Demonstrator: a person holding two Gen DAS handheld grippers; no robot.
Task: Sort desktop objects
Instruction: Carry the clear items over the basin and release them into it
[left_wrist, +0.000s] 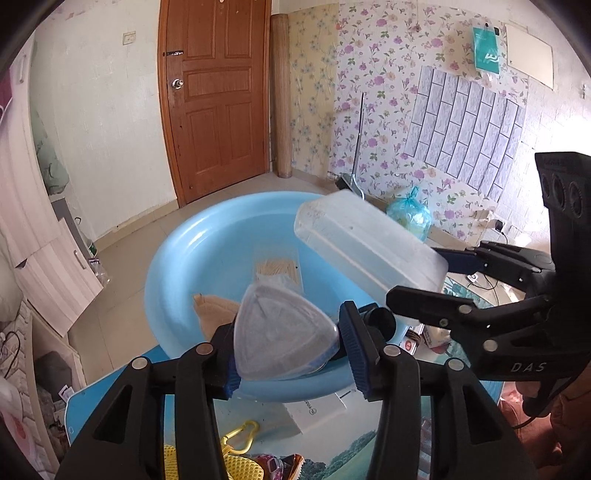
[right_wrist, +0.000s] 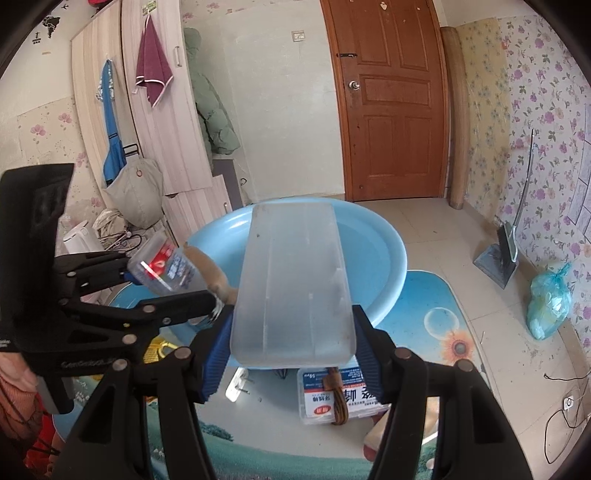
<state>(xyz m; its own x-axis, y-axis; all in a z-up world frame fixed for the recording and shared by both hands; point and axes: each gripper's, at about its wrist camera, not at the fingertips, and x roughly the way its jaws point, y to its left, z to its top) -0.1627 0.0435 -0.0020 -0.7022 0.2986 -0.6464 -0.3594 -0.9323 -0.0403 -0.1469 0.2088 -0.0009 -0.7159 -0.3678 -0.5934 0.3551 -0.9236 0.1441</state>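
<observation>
Left gripper (left_wrist: 288, 354) loosely around triangular box (left_wrist: 284, 332), right gripper (right_wrist: 291, 354) clamping frosted case (right_wrist: 295, 280), both over blue basin (left_wrist: 207, 251)

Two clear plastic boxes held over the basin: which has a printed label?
The small triangular box in the left gripper: red and blue label. The long frosted box in the right gripper is plain.

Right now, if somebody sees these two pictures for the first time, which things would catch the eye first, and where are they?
First comes the big light-blue basin at the far edge of the table, with both grippers over it. The right gripper grips a frosted rectangular plastic box above the basin. The left gripper has a clear triangular container between its jaws at the basin's near rim, with a brown wooden door behind.
</observation>
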